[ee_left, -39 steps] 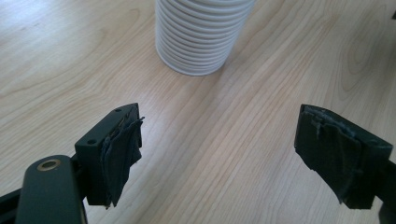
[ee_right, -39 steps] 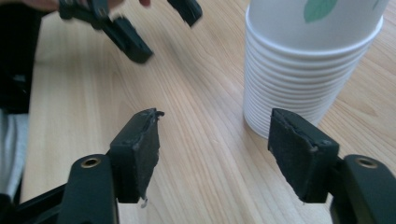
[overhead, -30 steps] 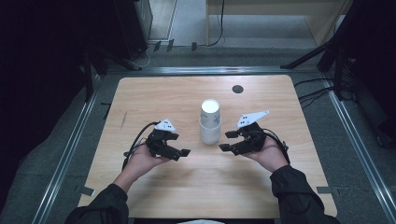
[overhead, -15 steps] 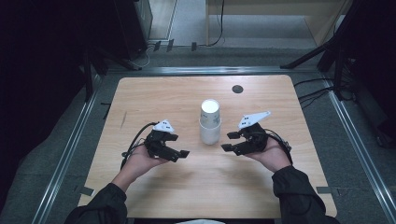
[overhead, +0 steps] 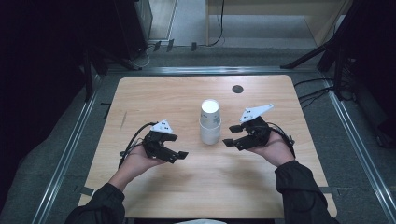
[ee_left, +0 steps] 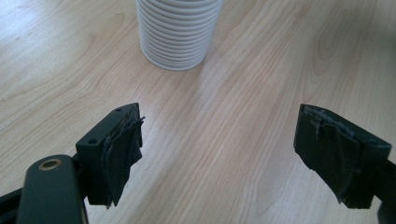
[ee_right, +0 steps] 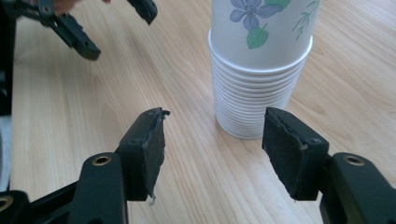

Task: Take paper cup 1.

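Cup stack (overhead: pixel 210 122) stands between left tool (overhead: pixel 173 149) and right tool (overhead: pixel 232 136); both spread, touching nothing.

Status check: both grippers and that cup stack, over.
Left gripper open, empty, short of the stack. Right gripper open, empty, beside it. Stack of paper cups upright mid-table, untouched. Nothing in the way.

A stack of white paper cups (overhead: pixel 210 122) stands upright near the middle of the light wooden tabletop (overhead: pixel 154 93), a little closer to its far edge than to its near edge. The nested rims form tight ribs up the lower part. The topmost cup (ee_right: pixel 261 23), printed with blue flowers and green leaves, stands well proud of the others, mouth open upward.
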`<state>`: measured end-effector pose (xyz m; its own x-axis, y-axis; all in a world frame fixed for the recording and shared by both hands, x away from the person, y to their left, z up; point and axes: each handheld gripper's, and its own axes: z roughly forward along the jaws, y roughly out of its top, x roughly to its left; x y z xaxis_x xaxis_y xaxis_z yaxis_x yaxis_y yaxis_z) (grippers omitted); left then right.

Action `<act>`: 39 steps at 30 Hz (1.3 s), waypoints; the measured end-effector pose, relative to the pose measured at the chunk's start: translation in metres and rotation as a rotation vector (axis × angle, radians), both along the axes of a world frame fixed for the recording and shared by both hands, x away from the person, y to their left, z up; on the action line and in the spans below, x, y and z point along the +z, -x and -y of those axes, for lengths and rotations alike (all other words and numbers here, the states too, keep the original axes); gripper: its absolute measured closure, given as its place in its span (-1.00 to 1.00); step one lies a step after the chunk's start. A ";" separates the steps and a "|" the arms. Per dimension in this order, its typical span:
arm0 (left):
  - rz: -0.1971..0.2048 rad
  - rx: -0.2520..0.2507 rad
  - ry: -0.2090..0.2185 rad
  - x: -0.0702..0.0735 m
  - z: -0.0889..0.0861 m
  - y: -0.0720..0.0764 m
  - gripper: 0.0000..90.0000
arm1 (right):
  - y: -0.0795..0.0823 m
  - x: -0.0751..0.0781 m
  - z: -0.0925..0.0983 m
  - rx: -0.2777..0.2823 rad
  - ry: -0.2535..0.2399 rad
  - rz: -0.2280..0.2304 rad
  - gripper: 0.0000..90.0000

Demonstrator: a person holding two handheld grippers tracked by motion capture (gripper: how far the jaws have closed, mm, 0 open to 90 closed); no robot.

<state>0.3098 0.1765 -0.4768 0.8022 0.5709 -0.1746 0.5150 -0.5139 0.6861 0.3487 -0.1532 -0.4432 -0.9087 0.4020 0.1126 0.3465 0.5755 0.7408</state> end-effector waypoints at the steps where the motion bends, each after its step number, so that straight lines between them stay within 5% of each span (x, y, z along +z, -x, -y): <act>1: 0.000 -0.002 0.000 0.000 0.000 0.000 -0.65 | 0.000 0.000 0.000 0.000 0.000 0.000 -0.14; 7: 0.001 -0.005 -0.011 0.000 0.000 0.000 -0.64 | -0.009 0.005 0.005 0.023 0.009 -0.043 -0.22; 15: -0.013 -0.024 -0.012 -0.001 0.001 0.000 -0.56 | -0.027 0.017 -0.001 0.052 0.022 -0.037 -0.33; 39: -0.009 -0.032 -0.007 0.000 -0.004 0.001 -0.55 | -0.074 0.064 -0.064 0.182 0.213 -0.039 -0.50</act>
<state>0.3088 0.1800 -0.4768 0.8188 0.5459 -0.1775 0.5038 -0.5353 0.6780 0.4229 -0.0893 -0.3794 -0.9646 0.2513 0.0798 0.2495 0.7719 0.5848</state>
